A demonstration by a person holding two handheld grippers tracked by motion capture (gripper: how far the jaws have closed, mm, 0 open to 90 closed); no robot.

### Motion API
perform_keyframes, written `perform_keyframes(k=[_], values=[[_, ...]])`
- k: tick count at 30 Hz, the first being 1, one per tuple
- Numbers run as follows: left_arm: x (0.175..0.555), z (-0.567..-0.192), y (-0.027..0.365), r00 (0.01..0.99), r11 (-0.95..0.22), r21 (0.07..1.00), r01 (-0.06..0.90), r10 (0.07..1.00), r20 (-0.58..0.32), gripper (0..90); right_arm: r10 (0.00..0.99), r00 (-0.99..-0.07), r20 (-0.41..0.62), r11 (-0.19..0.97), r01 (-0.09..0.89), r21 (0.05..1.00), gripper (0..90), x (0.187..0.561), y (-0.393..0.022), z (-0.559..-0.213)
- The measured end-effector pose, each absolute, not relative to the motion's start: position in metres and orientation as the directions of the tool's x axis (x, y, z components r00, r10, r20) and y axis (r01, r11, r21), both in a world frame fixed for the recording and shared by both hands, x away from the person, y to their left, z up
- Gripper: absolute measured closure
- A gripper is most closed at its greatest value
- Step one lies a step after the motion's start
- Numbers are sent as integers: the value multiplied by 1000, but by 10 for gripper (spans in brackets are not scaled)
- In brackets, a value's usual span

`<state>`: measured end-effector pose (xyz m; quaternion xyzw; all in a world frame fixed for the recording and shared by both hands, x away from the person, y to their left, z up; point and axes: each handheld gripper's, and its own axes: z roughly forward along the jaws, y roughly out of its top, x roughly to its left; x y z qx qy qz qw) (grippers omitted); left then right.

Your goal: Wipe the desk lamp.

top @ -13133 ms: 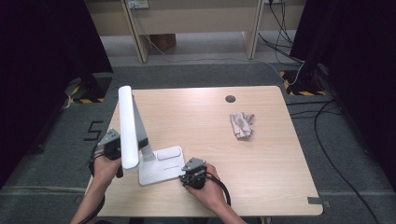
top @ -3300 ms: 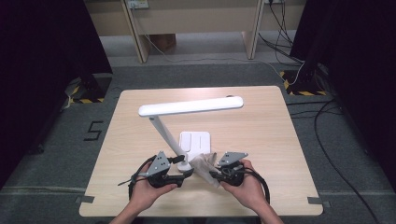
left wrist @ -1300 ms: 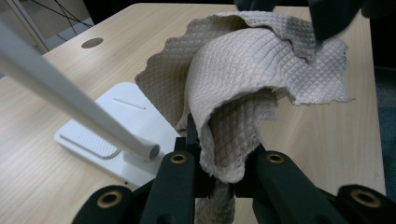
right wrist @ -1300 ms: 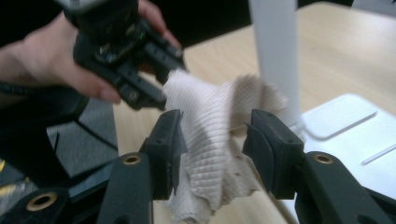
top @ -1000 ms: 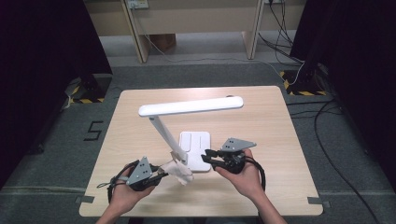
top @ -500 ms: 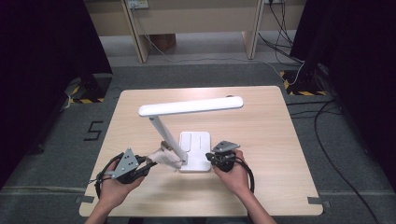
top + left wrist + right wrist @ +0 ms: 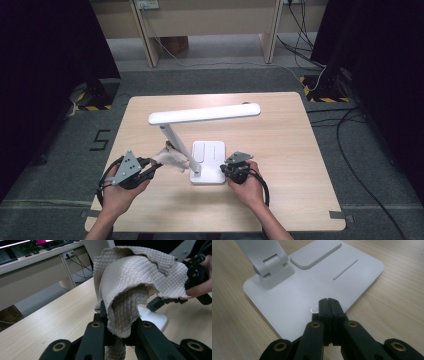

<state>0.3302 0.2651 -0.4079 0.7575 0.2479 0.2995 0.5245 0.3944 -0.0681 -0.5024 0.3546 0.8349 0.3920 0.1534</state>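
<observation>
Pressing closed jaws of right gripper (image 7: 328,302) down on lamp base (image 7: 212,152), right at power symbol (image 7: 314,308); jaws have just snapped shut, nothing between them. Left gripper (image 7: 150,169) clamps waffle cloth (image 7: 140,282), now lifted off surface (image 7: 300,150) beside lamp stem (image 7: 177,147). Judgement: switching lamp, wiping paused

Looks like a lab/recording setup: lone wooden counter (image 7: 300,150) on grey carpet (image 7: 225,80), black curtains (image 7: 45,60) both sides, hazard tape (image 7: 320,95) on floor, loose cables (image 7: 360,145), taped "5" marker (image 7: 100,141), bare desks (image 7: 200,15) at back w/ wall socket (image 7: 147,5).
</observation>
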Motion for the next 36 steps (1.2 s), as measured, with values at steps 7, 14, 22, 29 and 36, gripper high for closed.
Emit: perform_keyframes(k=[7,14,22,29,36], values=[[333,-395,269,673,-307,951,31,710,207,814,711,-703,29,436,474,765,900,394,-66,-505],[335,-383,273,648,-286,958,7,731,213,815,711,-703,32,435,475,765,900,394,-66,-505],[337,-365,277,613,-259,965,-33,758,224,815,711,-702,40,423,472,774,900,394,-65,-507],[340,-347,283,570,-206,977,-55,797,201,817,714,-699,43,415,472,778,900,394,-64,-508],[342,-338,285,541,-181,982,-59,820,184,818,713,-700,43,413,468,781,900,394,-64,-508]])
